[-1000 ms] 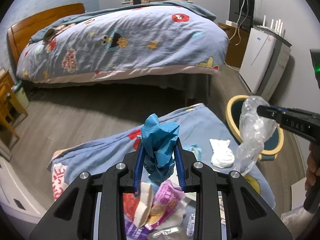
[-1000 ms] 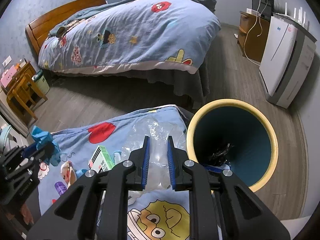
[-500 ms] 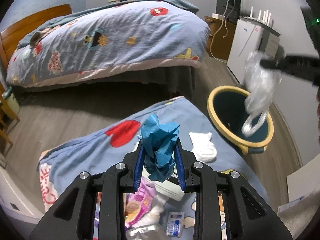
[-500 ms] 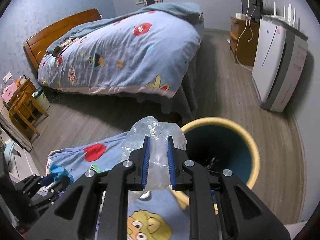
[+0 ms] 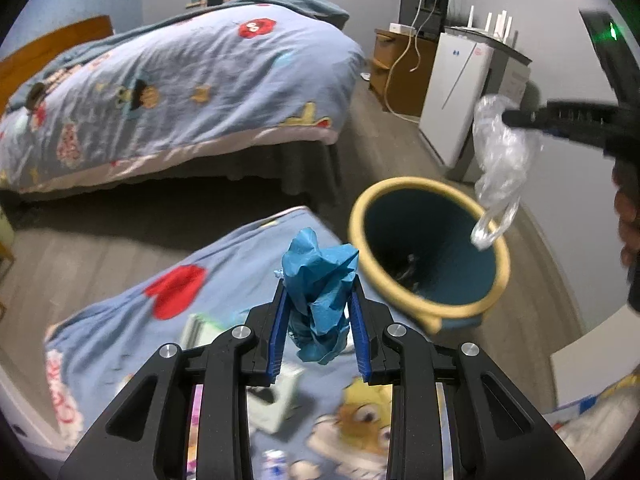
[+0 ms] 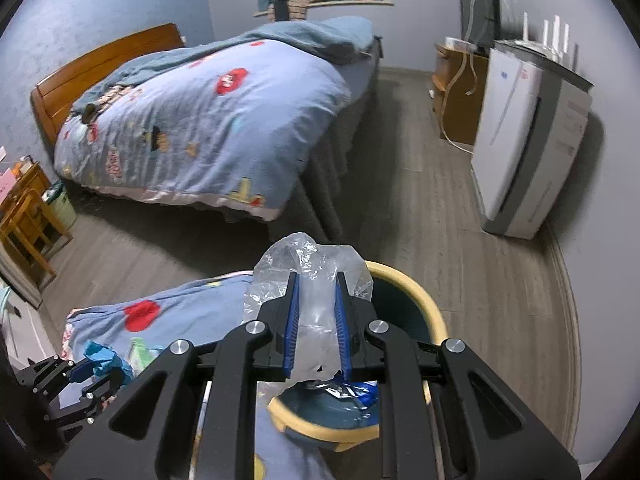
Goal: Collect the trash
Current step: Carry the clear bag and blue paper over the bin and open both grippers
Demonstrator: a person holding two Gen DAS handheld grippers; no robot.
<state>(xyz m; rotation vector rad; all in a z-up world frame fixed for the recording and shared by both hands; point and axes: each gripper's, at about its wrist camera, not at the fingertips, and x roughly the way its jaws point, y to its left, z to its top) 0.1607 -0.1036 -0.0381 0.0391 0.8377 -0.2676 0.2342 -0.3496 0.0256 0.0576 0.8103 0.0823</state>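
Blue crumpled paper, a wad of trash (image 5: 320, 300), fills the middle of the left wrist view, pinched upright between the blue-padded fingers of the left gripper (image 5: 319, 300), which are closed on it. Ahead and to the right of those fingers, close by, stands a round bin with a yellow rim and dark teal inside (image 5: 496, 240), tilted toward the camera. Above the bin's far right rim hangs a crumpled clear plastic bag (image 5: 500, 160), its long axis running downward, its lower loop just over the rim. The black right gripper (image 5: 516, 117) reaches in from the right edge and holds the bag by its top; this gripper is the nearer one to the bin's mouth. A cartoon-printed blue cloth (image 5: 224, 268) lies under the left gripper, with blurred litter on it that is hard to identify. Something dark lies in the bin's bottom, too dim to name.

Seen from the right wrist, the right gripper (image 6: 317, 312) is clamped on the clear plastic bag (image 6: 312, 280), which bulges above the fingertips and hangs below them. The bin (image 6: 424, 304) sits directly beneath and beyond, its opening mostly covered by the gripper body and bag. Low at the left edge, the left gripper (image 6: 100, 372) holds the blue paper wad (image 6: 106, 358), well left of the bin. A bed (image 6: 200, 128) and a white appliance (image 6: 524, 152) stand behind.
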